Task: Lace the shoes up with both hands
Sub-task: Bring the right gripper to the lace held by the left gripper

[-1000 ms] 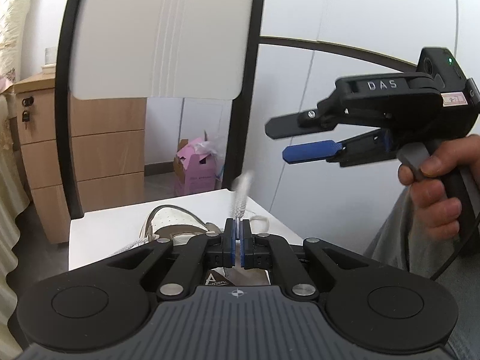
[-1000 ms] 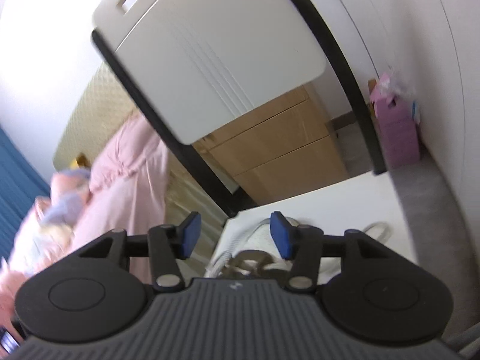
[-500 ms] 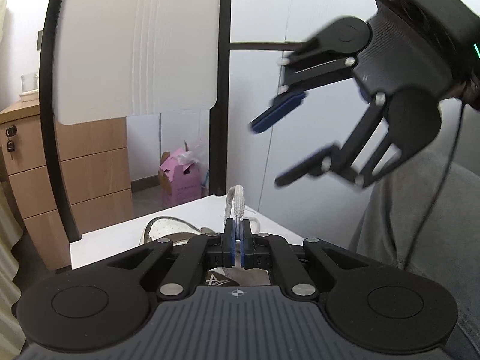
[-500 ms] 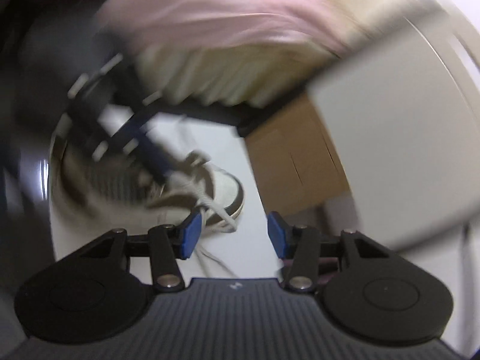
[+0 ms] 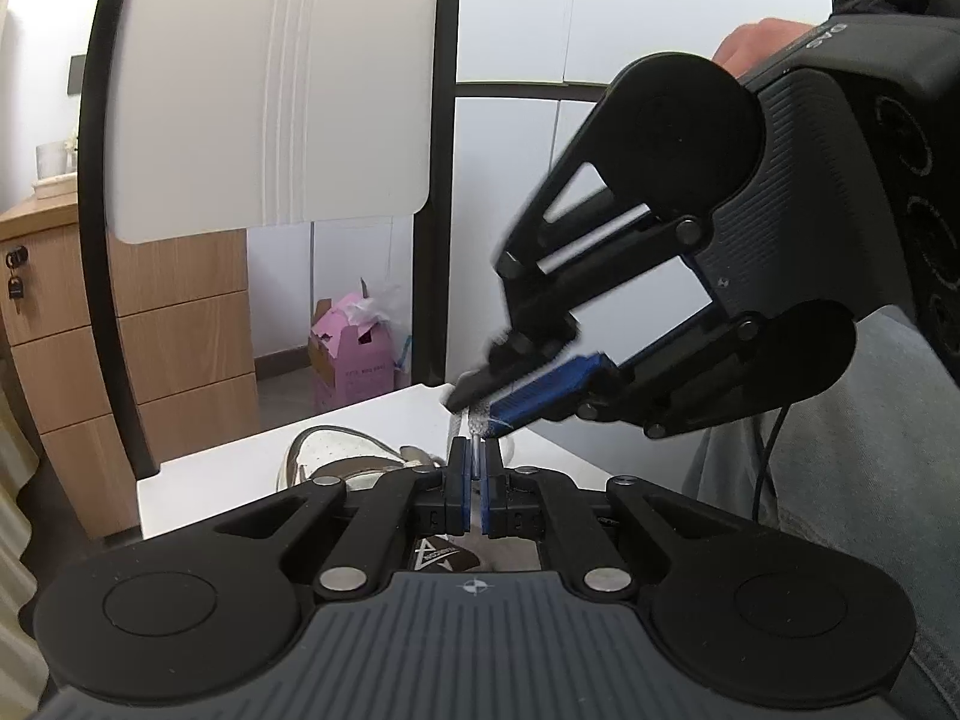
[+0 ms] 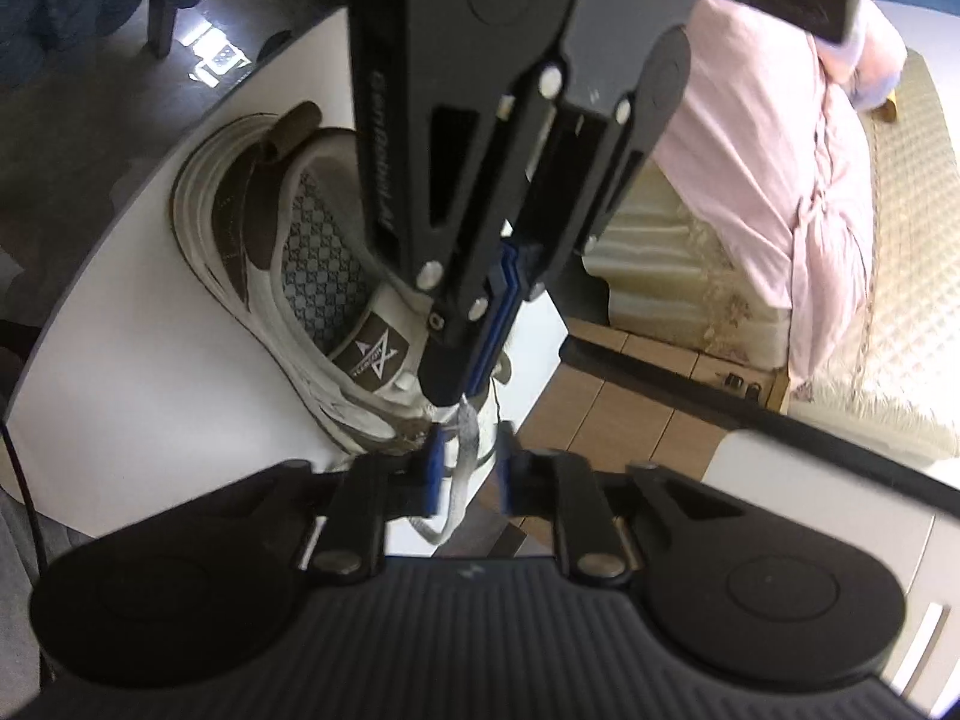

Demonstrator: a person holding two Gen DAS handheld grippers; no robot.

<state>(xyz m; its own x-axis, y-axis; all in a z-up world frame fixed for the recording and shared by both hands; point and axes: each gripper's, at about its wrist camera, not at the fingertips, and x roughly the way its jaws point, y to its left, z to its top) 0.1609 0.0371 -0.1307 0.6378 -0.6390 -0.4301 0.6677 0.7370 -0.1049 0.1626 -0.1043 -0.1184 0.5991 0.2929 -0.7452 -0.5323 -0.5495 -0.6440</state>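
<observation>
Lace handoff: left gripper (image 5: 474,480) clamped on the lace (image 6: 465,456); right gripper (image 5: 489,405) at its 12 o'clock, jaws just closing, lace between them. Next, judging by this: confirm right's grip, release left, pull toward the shoe (image 6: 270,252) eyelet

shoe (image 6: 288,264) on table (image 6: 138,372) | chair (image 5: 270,96) behind table | box (image 5: 354,354) on floor (beyond chair)

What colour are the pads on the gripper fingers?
Blue. The pads show best in the left wrist view, on the black right gripper above the shoe.
</observation>
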